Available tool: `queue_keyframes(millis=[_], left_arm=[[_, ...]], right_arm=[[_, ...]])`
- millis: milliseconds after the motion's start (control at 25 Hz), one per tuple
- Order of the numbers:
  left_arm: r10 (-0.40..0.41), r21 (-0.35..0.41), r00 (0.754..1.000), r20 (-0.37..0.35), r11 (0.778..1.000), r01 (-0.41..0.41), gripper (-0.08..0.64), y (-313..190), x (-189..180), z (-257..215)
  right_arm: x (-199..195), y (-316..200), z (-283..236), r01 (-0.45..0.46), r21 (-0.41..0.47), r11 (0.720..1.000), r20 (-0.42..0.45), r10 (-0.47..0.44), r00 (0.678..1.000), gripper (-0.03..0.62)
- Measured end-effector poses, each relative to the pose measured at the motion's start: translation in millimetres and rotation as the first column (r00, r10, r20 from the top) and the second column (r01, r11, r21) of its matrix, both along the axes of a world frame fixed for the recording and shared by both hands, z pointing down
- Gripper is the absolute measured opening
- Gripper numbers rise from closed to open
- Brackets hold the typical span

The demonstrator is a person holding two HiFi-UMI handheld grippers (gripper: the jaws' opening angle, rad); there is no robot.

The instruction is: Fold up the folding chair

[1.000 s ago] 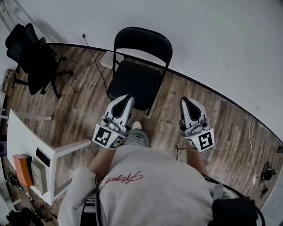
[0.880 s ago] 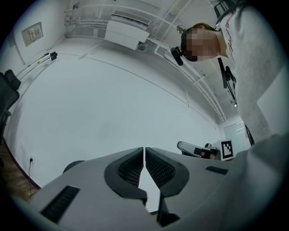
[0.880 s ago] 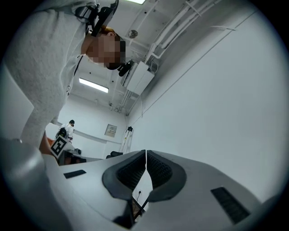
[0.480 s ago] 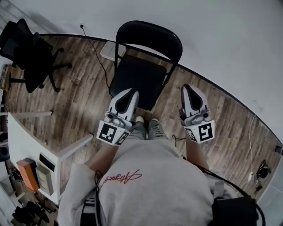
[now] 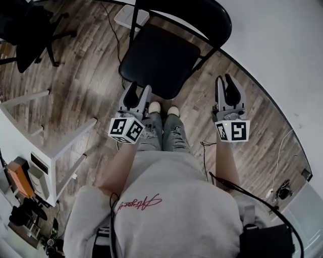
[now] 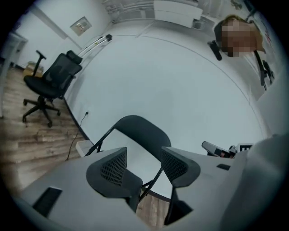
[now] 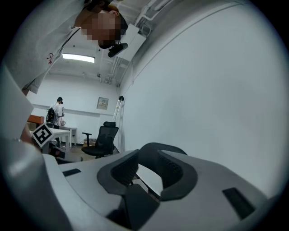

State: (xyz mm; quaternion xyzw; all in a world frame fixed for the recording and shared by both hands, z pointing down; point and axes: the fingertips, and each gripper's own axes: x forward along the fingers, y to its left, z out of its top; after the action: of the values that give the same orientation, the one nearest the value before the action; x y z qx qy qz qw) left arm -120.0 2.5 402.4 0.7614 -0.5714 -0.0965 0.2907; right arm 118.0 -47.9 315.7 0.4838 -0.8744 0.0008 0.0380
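Observation:
The black folding chair [image 5: 156, 60] stands unfolded against the white wall, its backrest [image 5: 204, 15] at the top of the head view. My left gripper [image 5: 137, 91] hangs just in front of the seat's front edge, apart from it; its jaws are opening and hold nothing. My right gripper [image 5: 228, 83] is right of the seat, beside the chair's right leg, its jaws opening a little and empty. In the left gripper view the backrest [image 6: 140, 131] shows beyond the left gripper [image 6: 143, 162]. The right gripper [image 7: 149, 164] frames the backrest [image 7: 156, 149].
A black office chair [image 5: 30, 30] stands at the far left. A white table [image 5: 50, 151] with an orange box [image 5: 17, 176] is at the near left. A white box [image 5: 130, 17] and cable [image 5: 113, 45] lie left of the chair. My feet [image 5: 161, 108] are by the seat.
Both grippers have dropped and moved forward to the chair. Their jaws, shut before, now stand apart, the left wider. The head has moved closer over the chair.

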Motion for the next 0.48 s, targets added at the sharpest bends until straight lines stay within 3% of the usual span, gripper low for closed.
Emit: queue_keyframes(millis=[40,120,200,400,480], left_arm=[[-0.031,-0.037,0.999,-0.034,0.999,0.030,0.236,2,-7,20],[-0.097,-0.133,0.992,-0.086,0.988,0.085,0.255,12,-21,63],[-0.166,-0.242,0.980,-0.112,0.961,0.136,0.262,26,-36,111],[-0.367,-0.455,0.924,-0.112,0.845,0.281,0.284,48,-71,222],[-0.406,-0.502,0.902,-0.146,0.816,0.287,0.291,49,-74,257]], right_arm=[[0,-6,13,-0.004,-0.011,1.000,-0.013,0.004,1.000,0.146],[0,-18,40,-0.014,-0.040,0.999,-0.040,0.012,0.999,0.167],[4,-28,68,-0.030,-0.076,0.997,-0.077,0.024,0.997,0.180],[22,-66,148,-0.079,-0.174,0.981,-0.122,0.058,0.991,0.216],[31,-83,179,-0.097,-0.217,0.971,-0.123,0.071,0.990,0.221]])
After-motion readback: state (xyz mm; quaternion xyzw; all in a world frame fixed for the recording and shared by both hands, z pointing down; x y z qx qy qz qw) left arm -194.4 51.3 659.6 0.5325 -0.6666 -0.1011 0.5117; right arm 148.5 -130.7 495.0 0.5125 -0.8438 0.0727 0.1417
